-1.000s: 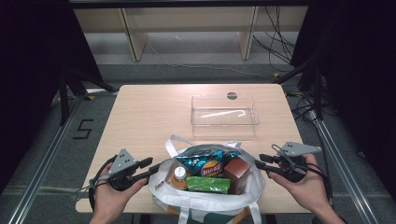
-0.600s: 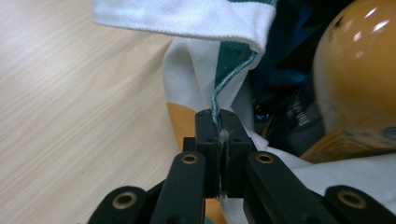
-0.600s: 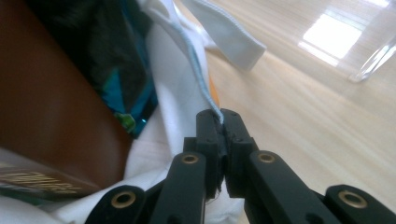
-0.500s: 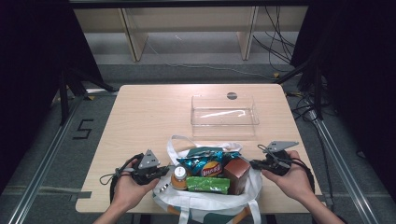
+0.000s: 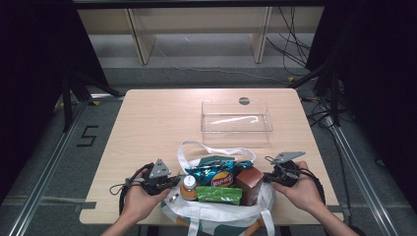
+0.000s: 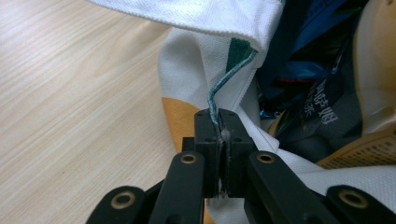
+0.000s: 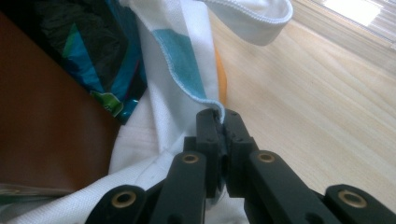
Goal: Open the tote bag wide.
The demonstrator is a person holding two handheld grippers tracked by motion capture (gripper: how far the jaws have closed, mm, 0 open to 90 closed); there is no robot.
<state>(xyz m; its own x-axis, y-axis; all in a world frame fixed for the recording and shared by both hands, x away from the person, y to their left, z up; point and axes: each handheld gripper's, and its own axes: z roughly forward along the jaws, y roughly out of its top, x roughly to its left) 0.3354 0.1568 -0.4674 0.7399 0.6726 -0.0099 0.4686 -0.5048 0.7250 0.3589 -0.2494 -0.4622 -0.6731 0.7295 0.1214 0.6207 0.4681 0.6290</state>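
Bag point(image 5: 216, 209) sits at the near edge of the table point(image 5: 157, 123), right in front of me, stuffed with snacks: a chip packet point(image 5: 216, 174), a green pack point(image 5: 219, 195), a brown box point(image 5: 249, 184) and a bottle point(image 5: 188, 187). A clear tray point(image 5: 236, 123) stands well apart, farther across the table.

I have both claws on the bag's rim. My left gripper point(image 6: 220, 122) is clamped on the cloth at the bag's left side; in the left gripper view the jaws are together with the green-stitched hem pinched between them. My right gripper point(image 7: 219, 122) is clamped the same way on the right side, jaws together over the blue-stitched hem, with the brown box close inside the wall. From the high view, the left gripper point(image 5: 162, 183) and right gripper point(image 5: 278, 176) flank the bag on opposite sides.

I judge the step in hand to be holding the mouth of the bag, one grip per side, to spread or steady it. Next I would need to draw the two sides apart evenly, keeping both pinches firm so the thin hem does not slip out. Pulling too hard on one side could tip the bag and spill the bottle or box, so I would keep the pull low and balanced.
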